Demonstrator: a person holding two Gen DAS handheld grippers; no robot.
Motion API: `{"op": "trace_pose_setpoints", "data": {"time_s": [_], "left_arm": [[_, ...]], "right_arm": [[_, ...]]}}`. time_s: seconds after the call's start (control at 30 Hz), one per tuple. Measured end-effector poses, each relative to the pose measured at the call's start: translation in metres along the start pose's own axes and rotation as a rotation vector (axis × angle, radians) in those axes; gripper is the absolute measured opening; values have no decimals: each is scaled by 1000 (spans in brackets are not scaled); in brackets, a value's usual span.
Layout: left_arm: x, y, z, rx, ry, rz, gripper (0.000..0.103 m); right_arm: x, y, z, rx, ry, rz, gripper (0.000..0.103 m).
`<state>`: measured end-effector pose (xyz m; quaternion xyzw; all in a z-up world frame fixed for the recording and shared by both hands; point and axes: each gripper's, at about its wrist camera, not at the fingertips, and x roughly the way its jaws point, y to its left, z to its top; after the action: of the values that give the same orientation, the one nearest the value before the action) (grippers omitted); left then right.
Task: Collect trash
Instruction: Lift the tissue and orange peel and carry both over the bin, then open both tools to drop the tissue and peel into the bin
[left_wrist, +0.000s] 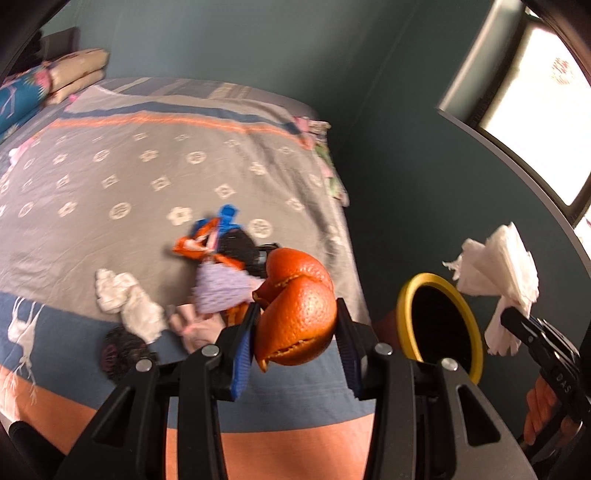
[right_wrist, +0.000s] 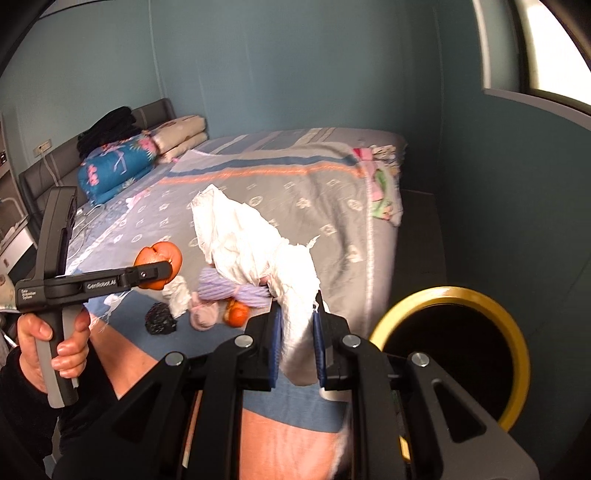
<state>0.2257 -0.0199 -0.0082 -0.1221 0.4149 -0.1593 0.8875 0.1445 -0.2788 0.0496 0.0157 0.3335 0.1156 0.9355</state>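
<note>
A bed with a grey patterned cover fills both views. At its near right corner stands a bin with a yellow rim, black inside, well apart from the litter on the cover.

Only the right wrist view shows the headboard, the folded bedding and the person's left hand wrapped around the grip of the left gripper. That hand holds the tool level over the bed.

Only the left wrist view shows a blurred orange and blue wrapper behind a lilac bundle.

The right gripper pinches a large white tissue between its blue pads, raised beside the bin mouth. The left gripper's fingers clamp an orange peel, lifted clear of the cover.

A smaller crumpled tissue, a pink item, a second orange piece and a black wad lie loose on the cover.
</note>
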Motion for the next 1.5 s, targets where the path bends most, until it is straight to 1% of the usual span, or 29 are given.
{"op": "trace_pose_setpoints", "data": {"time_s": [0.23, 0.43, 0.6, 0.83, 1.03, 1.17, 1.3, 1.5], "left_arm": [[17, -58, 6, 86, 22, -52, 38], [37, -98, 3, 141, 48, -92, 38], [57, -120, 0, 160, 80, -127, 38], [88, -159, -12, 198, 123, -180, 38], [117, -183, -23, 186, 164, -219, 38], [134, -196, -31, 186, 199, -238, 38], [148, -208, -39, 201, 219, -243, 38], [166, -214, -47, 206, 254, -241, 38]], "right_arm": [[-15, -42, 2, 53, -12, -58, 15], [-19, -77, -2, 110, -15, -96, 15], [-20, -108, -8, 167, -19, -122, 15], [-21, -142, -19, 222, -12, -184, 15], [-17, -171, -29, 268, -3, -223, 15], [-13, -185, -35, 299, 7, -231, 15], [-2, -199, -41, 329, 27, -231, 15], [13, -209, -49, 368, 55, -226, 16]]}}
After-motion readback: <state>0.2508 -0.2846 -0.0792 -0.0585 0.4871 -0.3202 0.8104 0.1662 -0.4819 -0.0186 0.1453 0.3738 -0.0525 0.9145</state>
